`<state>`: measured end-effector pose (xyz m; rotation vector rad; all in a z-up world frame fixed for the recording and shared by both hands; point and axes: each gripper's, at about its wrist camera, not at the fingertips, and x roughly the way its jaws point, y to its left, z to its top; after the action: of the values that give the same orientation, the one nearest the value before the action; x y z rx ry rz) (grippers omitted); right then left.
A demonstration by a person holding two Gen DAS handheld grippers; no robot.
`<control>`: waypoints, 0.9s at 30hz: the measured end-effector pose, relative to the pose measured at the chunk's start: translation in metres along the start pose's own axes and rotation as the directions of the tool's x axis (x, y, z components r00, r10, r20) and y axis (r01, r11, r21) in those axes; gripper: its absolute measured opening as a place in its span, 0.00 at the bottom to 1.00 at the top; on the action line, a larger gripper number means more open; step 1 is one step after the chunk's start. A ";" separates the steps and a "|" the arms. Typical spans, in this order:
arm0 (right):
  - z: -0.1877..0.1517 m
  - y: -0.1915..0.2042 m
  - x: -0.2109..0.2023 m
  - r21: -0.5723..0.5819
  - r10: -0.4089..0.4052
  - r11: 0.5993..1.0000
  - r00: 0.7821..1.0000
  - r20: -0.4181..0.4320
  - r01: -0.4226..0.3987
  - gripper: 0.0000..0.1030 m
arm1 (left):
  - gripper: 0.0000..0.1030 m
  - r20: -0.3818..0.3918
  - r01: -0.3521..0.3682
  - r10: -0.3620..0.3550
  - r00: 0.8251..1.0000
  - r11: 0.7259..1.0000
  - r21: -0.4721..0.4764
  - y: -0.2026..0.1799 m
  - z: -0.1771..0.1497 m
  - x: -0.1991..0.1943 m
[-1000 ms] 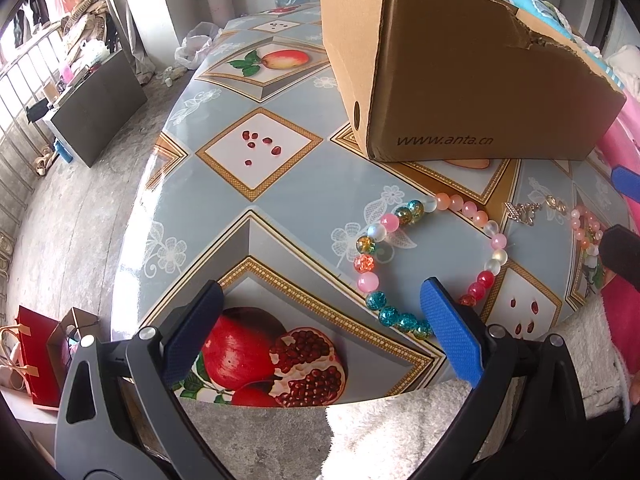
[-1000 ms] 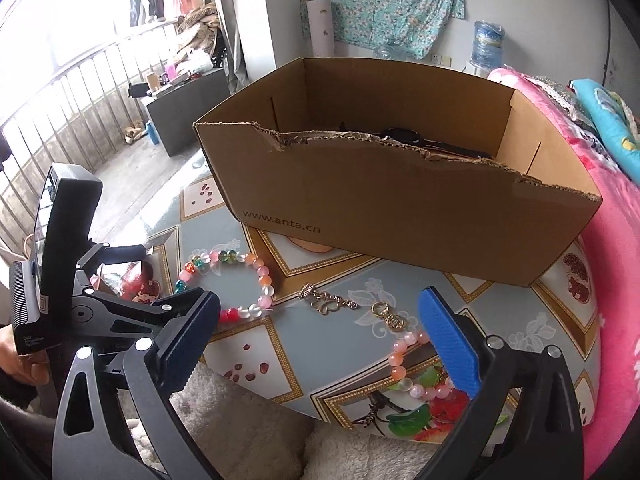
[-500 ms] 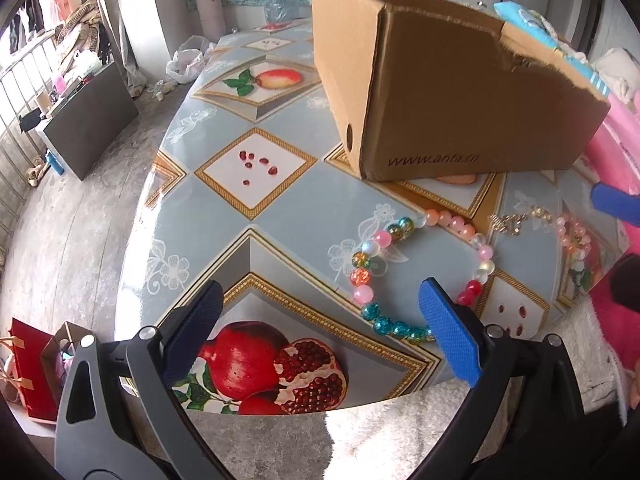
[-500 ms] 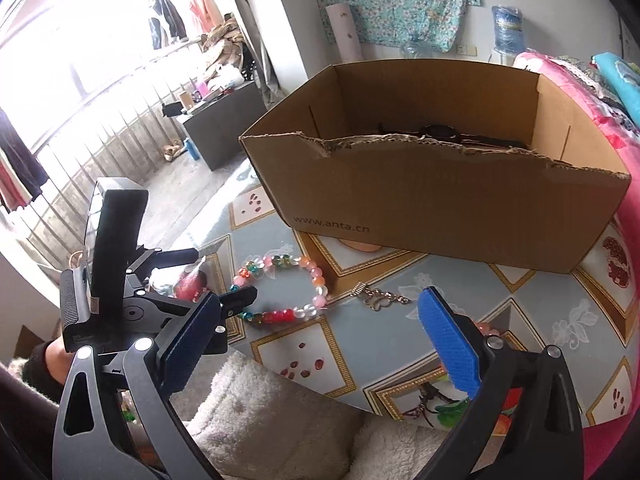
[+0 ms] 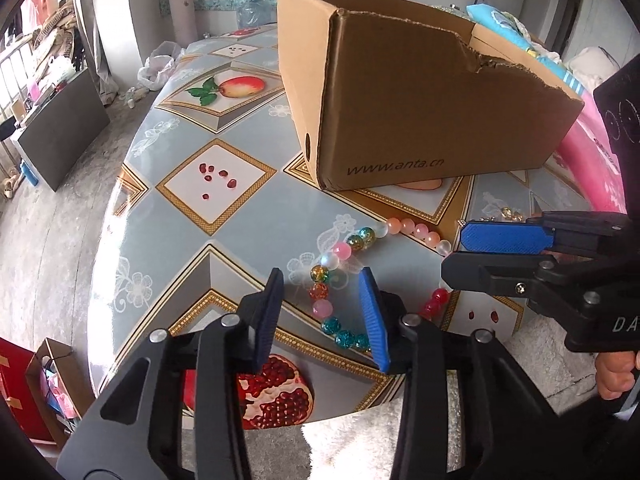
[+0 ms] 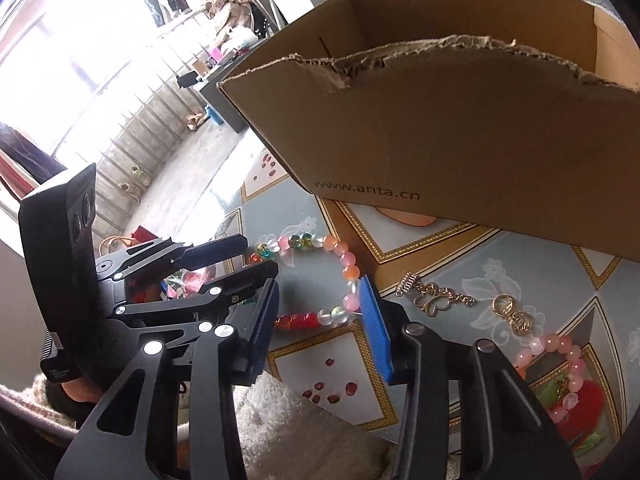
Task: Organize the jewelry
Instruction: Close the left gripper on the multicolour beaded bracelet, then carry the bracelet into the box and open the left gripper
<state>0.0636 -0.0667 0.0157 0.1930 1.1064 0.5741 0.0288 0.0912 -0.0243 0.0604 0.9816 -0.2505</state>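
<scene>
It is bright day; the light comes in from the window (image 6: 80,64) far out to the left of the right gripper (image 6: 320,320), and there the picture is washed out to white; the shiny table (image 5: 224,216) has a white glare patch on its edge to the left of the left gripper (image 5: 320,312); the near wall of the cardboard box (image 6: 460,140) is in dark shade; both pictures bend round at the edges with black corners; nothing looks smeared.

table (image 5: 240,216) w/ fruit-print cloth | cardboard box (image 5: 432,112) at back | multicolour bead bracelet (image 6: 340,260), gold charms (image 6: 436,298), pink bracelet (image 6: 560,368) in front
</scene>
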 end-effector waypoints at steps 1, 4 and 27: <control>0.001 -0.001 0.002 0.005 0.000 1.000 1.000 -0.004 0.000 0.31 | 0.33 0.001 -0.006 0.006 1.000 1.000 0.011 -0.001 0.001 0.001; 0.005 -0.003 0.009 0.010 -0.021 1.000 1.000 -0.014 0.021 0.27 | 0.33 -0.002 -0.021 0.021 1.000 0.999 0.025 -0.003 0.004 0.004; 0.014 0.029 -0.016 -0.088 0.030 0.996 0.996 0.080 -0.023 0.09 | 0.08 0.129 0.038 -0.036 0.991 0.999 -0.011 -0.010 0.019 -0.061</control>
<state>0.0607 -0.0491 0.0469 0.1547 0.9991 0.6311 0.0093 0.0896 0.0370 0.0133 0.8566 -0.2782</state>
